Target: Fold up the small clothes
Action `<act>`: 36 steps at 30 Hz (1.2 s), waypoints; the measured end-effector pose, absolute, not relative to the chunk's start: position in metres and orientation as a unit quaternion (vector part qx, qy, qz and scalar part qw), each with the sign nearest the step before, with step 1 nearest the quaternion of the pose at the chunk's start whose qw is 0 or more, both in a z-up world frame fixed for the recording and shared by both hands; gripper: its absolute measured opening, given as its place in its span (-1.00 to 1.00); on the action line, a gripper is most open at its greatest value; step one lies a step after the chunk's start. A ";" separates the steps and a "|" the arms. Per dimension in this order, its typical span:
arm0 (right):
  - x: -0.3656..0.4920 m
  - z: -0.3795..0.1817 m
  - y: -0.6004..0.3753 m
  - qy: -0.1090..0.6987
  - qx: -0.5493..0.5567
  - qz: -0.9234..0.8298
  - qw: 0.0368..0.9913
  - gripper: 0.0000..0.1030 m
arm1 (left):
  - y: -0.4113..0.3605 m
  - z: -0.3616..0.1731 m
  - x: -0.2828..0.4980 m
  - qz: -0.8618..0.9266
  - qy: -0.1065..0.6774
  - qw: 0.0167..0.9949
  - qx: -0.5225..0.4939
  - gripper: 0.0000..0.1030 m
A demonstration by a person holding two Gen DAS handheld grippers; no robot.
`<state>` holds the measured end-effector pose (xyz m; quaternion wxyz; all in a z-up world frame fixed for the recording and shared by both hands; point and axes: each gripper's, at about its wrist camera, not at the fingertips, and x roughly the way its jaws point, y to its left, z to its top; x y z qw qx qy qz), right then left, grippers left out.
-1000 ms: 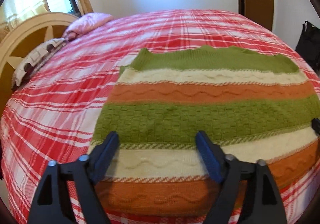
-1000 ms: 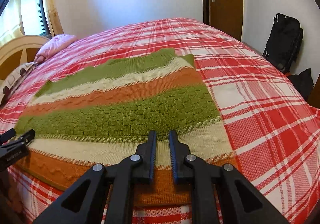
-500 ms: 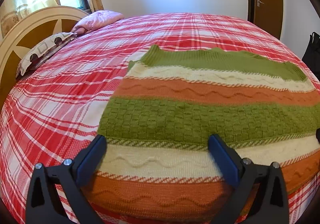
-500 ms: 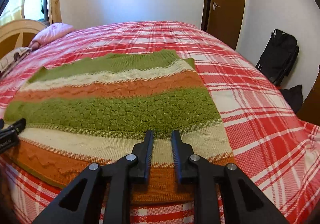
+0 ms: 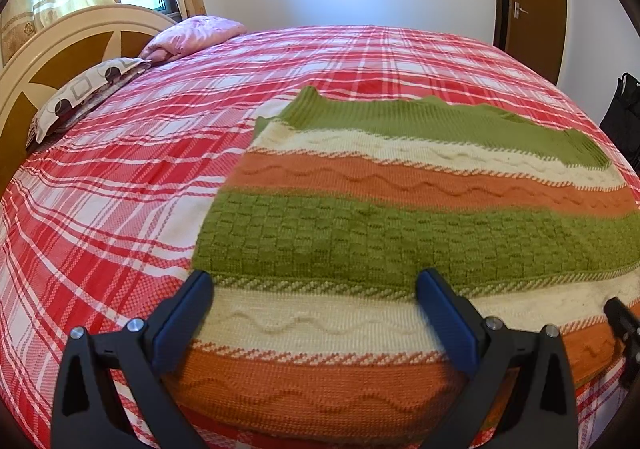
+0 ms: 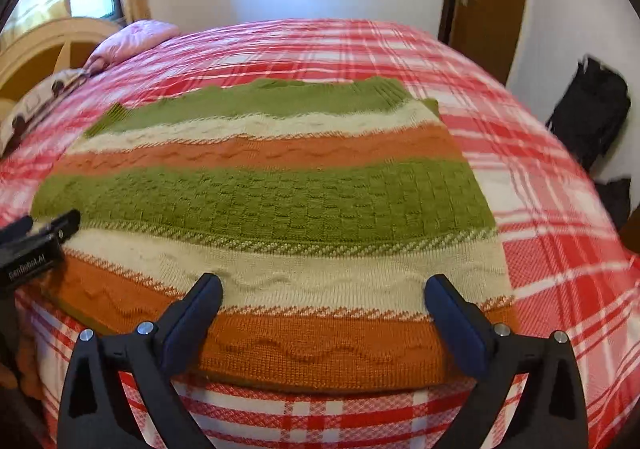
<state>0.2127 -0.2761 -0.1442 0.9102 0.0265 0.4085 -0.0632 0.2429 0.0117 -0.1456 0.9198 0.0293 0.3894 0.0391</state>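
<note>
A knitted garment with green, cream and orange stripes (image 5: pixel 400 233) lies flat on the red plaid bed (image 5: pixel 120 189); it also shows in the right wrist view (image 6: pixel 276 201). My left gripper (image 5: pixel 316 285) is open, its jaws wide apart above the garment's near left part. My right gripper (image 6: pixel 324 289) is open, jaws wide apart above the near right part. Neither holds anything. The left gripper shows at the left edge of the right wrist view (image 6: pixel 36 245).
A cream and brown headboard (image 5: pixel 44 61) with a patterned pillow (image 5: pixel 80 97) and a pink pillow (image 5: pixel 192 37) is at far left. A brown door (image 5: pixel 536 1) and a black bag (image 6: pixel 588 117) are at the right. The bed's near edge is under the grippers.
My right gripper has gone from nearly shut to wide open. My left gripper has opened wider. Both views have shifted slightly over the garment's near edge.
</note>
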 end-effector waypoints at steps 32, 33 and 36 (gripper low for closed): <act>0.155 -0.077 -0.269 0.338 0.076 -0.057 0.936 0.97 | 0.014 -0.145 0.240 0.030 0.401 0.916 0.018 1.00; 0.156 -0.073 -0.266 0.333 0.077 -0.053 0.938 0.97 | 0.013 -0.145 0.239 0.031 0.401 0.915 0.020 1.00; 0.161 -0.067 -0.257 0.328 0.077 -0.038 0.941 0.97 | 0.014 -0.144 0.239 0.029 0.404 0.914 0.021 1.00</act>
